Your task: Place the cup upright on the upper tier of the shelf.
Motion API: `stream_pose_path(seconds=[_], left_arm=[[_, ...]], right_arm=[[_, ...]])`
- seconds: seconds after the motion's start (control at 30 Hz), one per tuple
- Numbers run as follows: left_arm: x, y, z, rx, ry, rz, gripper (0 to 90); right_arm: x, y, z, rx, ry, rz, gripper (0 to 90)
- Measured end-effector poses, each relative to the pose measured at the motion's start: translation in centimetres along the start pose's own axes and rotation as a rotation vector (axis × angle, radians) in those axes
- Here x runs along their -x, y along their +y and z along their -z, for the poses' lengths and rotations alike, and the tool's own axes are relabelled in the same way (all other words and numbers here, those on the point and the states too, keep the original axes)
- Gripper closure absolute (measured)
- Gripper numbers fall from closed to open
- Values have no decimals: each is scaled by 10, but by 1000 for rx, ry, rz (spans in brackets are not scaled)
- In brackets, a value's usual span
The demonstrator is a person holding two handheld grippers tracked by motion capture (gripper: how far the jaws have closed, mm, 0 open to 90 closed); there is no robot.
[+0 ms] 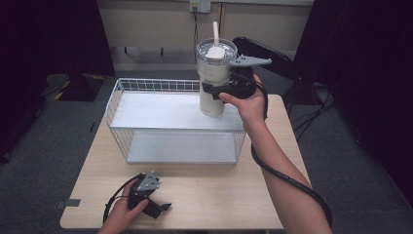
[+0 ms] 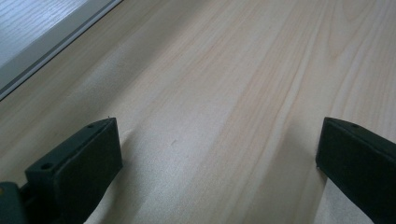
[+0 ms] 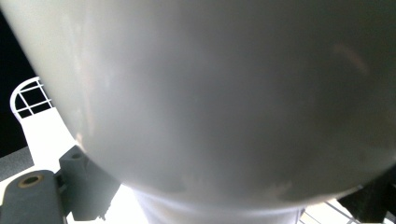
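A lab-like room: dark curtains [image 1: 44, 39], grey carpet [image 1: 44, 141], lone wooden table [image 1: 209, 195].

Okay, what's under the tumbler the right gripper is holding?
The wire basket's white top shelf lies below the tumbler, gripped by the right gripper. The tumbler's own body hides whether its base touches it.

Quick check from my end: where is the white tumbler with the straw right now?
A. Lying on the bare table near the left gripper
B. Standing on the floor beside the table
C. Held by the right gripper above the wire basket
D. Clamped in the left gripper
C: in the high view the right gripper is closed around the tumbler, holding it upright over the right end of the wire basket, while the left gripper rests open on the table.
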State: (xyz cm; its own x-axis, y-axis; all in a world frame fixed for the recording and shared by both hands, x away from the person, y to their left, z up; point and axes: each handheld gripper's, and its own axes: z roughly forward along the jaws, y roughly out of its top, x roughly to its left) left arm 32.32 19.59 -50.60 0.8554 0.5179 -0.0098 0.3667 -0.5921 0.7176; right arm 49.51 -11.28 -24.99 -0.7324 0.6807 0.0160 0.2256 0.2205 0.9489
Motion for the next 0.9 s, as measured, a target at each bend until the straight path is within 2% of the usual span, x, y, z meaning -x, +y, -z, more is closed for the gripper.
stream_pose_path(seconds=[0.5, 0.9], left_arm=[[0, 0, 0, 0, 0, 0, 0], [0, 0, 0, -1, -1, 0, 0]], right_arm=[[-1, 3, 0, -27, -11, 1, 93], [-1, 0, 0, -13, -10, -6, 91]])
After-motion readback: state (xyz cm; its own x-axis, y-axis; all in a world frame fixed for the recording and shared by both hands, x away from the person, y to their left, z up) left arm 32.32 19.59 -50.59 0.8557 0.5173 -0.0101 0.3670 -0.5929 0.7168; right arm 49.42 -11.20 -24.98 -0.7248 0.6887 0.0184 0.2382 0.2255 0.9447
